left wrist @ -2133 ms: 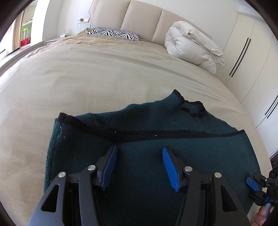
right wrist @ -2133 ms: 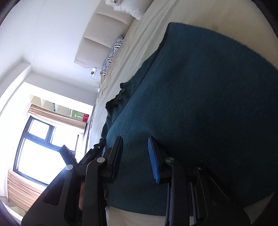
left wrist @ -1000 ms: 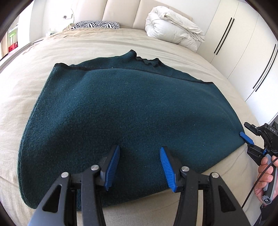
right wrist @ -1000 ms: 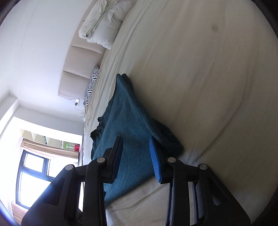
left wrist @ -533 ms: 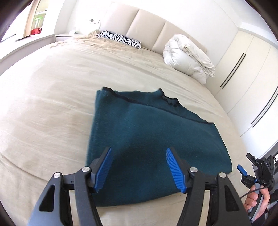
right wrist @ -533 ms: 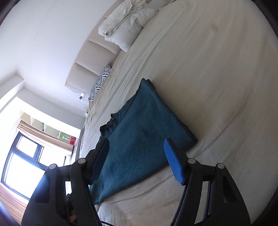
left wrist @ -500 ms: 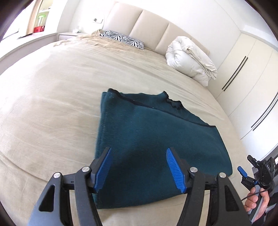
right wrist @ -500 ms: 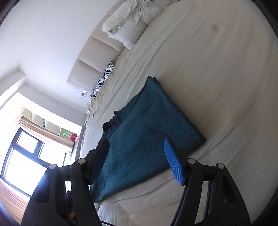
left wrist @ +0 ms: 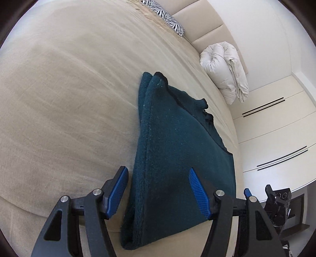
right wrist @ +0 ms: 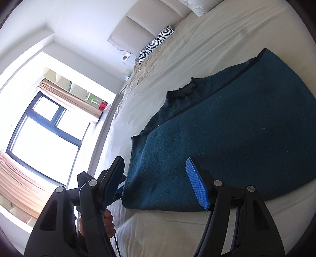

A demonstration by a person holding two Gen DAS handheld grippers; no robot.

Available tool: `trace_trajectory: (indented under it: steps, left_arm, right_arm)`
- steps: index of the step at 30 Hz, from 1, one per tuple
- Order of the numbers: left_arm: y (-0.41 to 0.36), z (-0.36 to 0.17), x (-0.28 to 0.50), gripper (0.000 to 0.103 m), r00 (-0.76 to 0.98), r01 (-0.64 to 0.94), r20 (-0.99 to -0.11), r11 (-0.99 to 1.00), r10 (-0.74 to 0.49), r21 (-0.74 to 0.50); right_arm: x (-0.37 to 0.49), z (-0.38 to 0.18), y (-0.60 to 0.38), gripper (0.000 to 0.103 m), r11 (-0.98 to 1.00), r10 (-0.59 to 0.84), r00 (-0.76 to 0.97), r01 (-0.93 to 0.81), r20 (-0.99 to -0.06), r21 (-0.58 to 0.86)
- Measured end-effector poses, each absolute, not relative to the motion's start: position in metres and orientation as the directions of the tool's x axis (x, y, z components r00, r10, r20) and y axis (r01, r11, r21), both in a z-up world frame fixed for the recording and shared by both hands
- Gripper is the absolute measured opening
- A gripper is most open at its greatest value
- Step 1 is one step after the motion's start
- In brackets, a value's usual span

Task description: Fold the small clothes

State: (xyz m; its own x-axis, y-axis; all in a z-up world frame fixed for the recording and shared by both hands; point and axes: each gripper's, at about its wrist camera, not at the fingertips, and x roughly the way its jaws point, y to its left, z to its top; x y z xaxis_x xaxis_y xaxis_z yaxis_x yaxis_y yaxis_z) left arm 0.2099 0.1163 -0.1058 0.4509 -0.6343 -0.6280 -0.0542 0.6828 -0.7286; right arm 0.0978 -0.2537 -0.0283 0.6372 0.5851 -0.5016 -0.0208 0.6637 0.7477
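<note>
A wide bed under a beige cotton sheet (left wrist: 65, 94) is filling most of both wrist views, and a dark teal knitted sweater (left wrist: 177, 158), folded over on itself with a black-trimmed edge, is lying flat on the near part of it. Going from the left, the left gripper (left wrist: 158, 194) with its blue ribbed pads is hovering above the near left edge of the sweater, jaws standing apart and gripping nothing. To its right, the right gripper (right wrist: 156, 185) is likewise hanging open over the near edge of the cloth, its pads clear of the knit, while a hand (right wrist: 107, 222) is showing behind its left finger. At the far end a zebra-striped pillow (left wrist: 167, 17) is lying against the padded cream headboard (left wrist: 207, 25), and further right a rolled white duvet (left wrist: 225, 65) is resting beside white wardrobe doors (left wrist: 276, 134).
</note>
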Motion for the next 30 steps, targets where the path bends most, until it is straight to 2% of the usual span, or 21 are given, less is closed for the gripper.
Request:
trace_trajectory:
  steps: [4,10,12,16,17,23,30]
  left_arm:
    - [0.107,-0.107,0.217,0.066,0.376,-0.041,-0.630,0.666,-0.680,-0.744]
    - [0.110,-0.113,0.222,0.065,0.325,-0.073,-0.582,0.594,-0.745,-0.801]
    - [0.107,-0.112,0.223,0.058,0.317,-0.071,-0.585,0.596,-0.747,-0.800]
    - [0.103,-0.121,0.223,0.022,0.301,-0.085,-0.593,0.598,-0.747,-0.797]
    - [0.104,-0.124,0.223,0.018,0.304,-0.092,-0.590,0.594,-0.748,-0.799]
    - [0.111,-0.126,0.218,0.016,0.334,-0.099,-0.566,0.570,-0.753,-0.816]
    - [0.100,-0.101,0.216,0.015,0.358,-0.037,-0.569,0.597,-0.741,-0.801]
  right_arm:
    - [0.120,-0.031,-0.236,0.065,0.627,0.629,0.608,-0.026,-0.485,0.779]
    - [0.147,-0.038,-0.211,0.065,0.613,0.669,0.550,-0.029,-0.500,0.789]
    - [0.159,-0.044,-0.199,0.065,0.604,0.687,0.526,-0.029,-0.502,0.797]
    - [0.184,-0.057,-0.174,0.065,0.599,0.715,0.465,-0.021,-0.522,0.801]
    - [0.192,-0.062,-0.168,0.065,0.601,0.719,0.450,-0.020,-0.530,0.799]
    - [0.223,-0.102,-0.155,0.063,0.636,0.694,0.388,0.064,-0.606,0.769]
    - [0.225,-0.110,-0.151,0.063,0.630,0.706,0.400,0.021,-0.585,0.776]
